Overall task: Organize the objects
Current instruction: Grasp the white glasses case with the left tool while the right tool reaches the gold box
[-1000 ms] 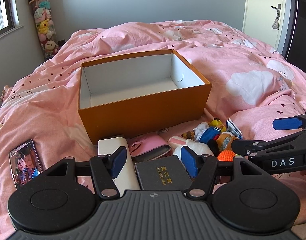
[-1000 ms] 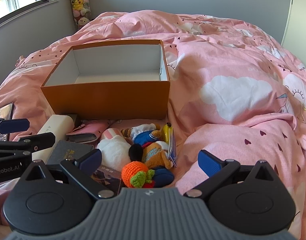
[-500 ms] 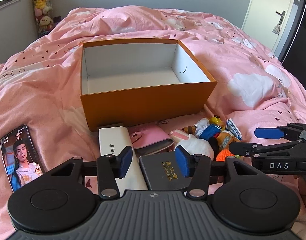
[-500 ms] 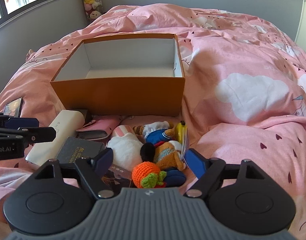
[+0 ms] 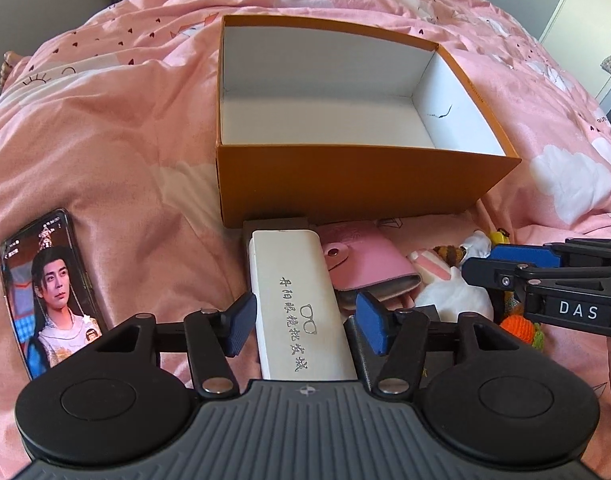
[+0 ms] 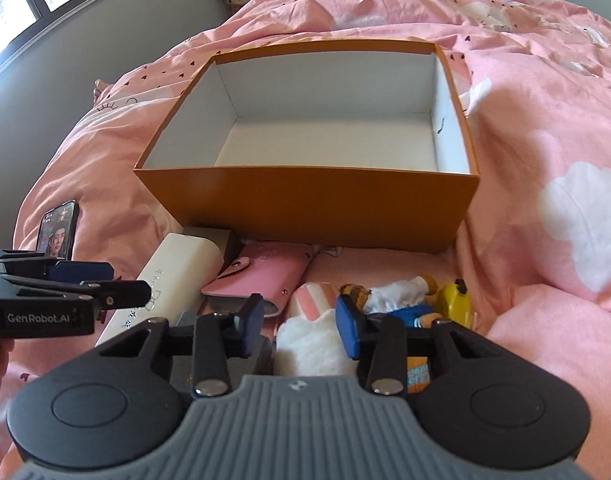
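Note:
An empty orange box (image 5: 345, 184) with a white inside stands on the pink bed; the right wrist view shows the box (image 6: 305, 204) too. In front of it lies a white glasses case (image 5: 297, 304). My left gripper (image 5: 305, 324) straddles the case, its jaws opening, with a gap beside the right pad. My right gripper (image 6: 301, 326) hangs over a white plush rabbit (image 6: 305, 344), its jaws closing with the plush between them and the left pad still clear of it. A pink wallet (image 5: 369, 264) lies between the case and the plush.
A phone (image 5: 49, 288) with a lit screen lies on the quilt at the left. Small plush toys (image 6: 401, 300), a yellow item (image 6: 455, 300) and an orange knitted toy (image 5: 521, 326) crowd the right. A dark booklet lies partly hidden under the grippers.
Both grippers came forward and lower toward the items. The left one shifted from the dark booklet onto the white case. The right jaws narrowed over the white plush.

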{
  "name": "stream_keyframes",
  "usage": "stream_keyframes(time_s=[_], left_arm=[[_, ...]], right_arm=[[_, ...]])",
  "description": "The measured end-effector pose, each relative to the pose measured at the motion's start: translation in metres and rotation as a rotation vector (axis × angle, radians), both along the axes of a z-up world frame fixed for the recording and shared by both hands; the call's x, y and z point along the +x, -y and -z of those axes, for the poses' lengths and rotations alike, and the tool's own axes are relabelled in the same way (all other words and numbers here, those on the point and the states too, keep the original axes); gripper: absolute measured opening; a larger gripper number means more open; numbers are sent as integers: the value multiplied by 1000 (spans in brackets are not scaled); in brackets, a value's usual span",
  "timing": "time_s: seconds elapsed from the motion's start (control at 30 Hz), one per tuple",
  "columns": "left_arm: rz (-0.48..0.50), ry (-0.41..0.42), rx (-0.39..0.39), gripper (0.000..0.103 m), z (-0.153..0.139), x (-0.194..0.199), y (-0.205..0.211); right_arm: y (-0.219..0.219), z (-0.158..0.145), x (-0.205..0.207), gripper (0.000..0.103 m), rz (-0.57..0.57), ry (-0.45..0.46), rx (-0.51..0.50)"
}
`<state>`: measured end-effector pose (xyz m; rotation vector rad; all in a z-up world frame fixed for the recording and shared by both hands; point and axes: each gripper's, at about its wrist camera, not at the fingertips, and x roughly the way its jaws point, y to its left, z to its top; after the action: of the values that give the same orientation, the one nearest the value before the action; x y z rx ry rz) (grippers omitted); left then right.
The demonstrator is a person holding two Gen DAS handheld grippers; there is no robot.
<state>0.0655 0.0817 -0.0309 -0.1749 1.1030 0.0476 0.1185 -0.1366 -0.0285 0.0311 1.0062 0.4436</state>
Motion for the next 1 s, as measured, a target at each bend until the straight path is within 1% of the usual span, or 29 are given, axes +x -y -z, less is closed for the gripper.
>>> stream_keyframes(time_s=[0.13,0.33,0.5,0.67,0.73,0.87,1.0], left_arm=[[-28,-64,-32,67,13,9,-6],[-40,-142,-33,67,26,24,-8],[-49,-196,-58,71,34,34,-11],[-36,-244,-54,73,42,42,-10],[-30,-240,-60,70,42,42,-10],[-20,-212,-33,70,36,39,-9],[-35,-174,-2,70,22,31,-15]], right_arm=[[-12,8,14,43,-34,-29,-1],[-20,18,24,43,-79,-59,-8],[-25,27,31,43,-112,-94,-7],[-31,30,39,43,-148,-104,-14],[-32,30,43,43,-156,-105,-10],[-35,30,50,43,-168,-110,-1],[-41,30,56,43,-191,-133,30]])
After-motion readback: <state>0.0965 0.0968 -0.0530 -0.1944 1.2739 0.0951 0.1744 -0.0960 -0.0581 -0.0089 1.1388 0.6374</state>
